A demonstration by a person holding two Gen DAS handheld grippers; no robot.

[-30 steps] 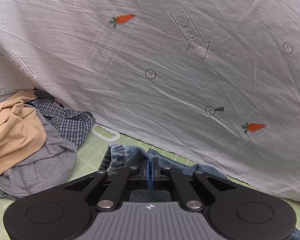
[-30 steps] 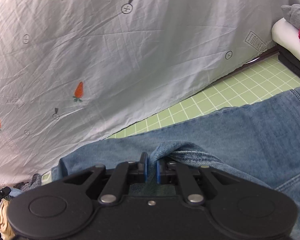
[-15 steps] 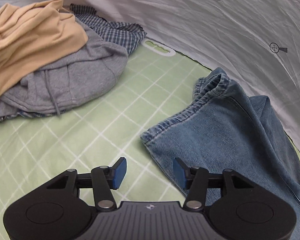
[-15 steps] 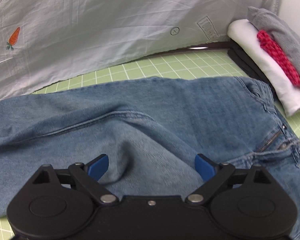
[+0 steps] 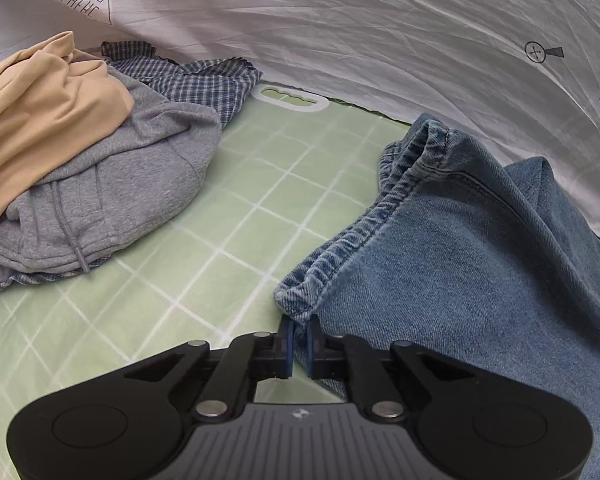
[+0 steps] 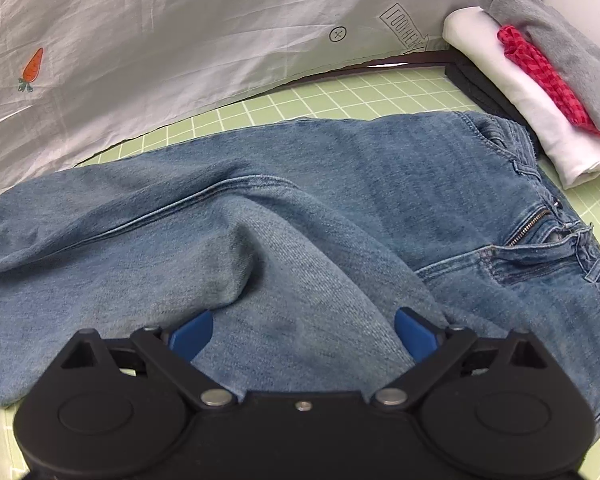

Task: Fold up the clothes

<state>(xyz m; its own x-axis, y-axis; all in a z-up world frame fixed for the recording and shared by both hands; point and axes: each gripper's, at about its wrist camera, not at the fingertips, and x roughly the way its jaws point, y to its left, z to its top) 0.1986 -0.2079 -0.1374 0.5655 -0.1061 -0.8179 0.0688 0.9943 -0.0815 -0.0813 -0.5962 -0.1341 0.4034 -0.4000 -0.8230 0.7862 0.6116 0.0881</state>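
Left wrist view: the left gripper (image 5: pixel 298 334) is pinched tight on the corner of the jeans (image 5: pixel 480 240) at the leg end. The jeans lie on the green mat (image 5: pixel 180 280) and run off the right edge. Far from the jeans sits a pile of clothes (image 5: pixel 80 168), cut off at the left edge.

Right wrist view: the right gripper (image 6: pixel 303 332) is spread wide, holding nothing, with a hump of the jeans (image 6: pixel 300 216) between its fingers. Just past the top of the jeans is a folded stack (image 6: pixel 540 80), partly cut off.
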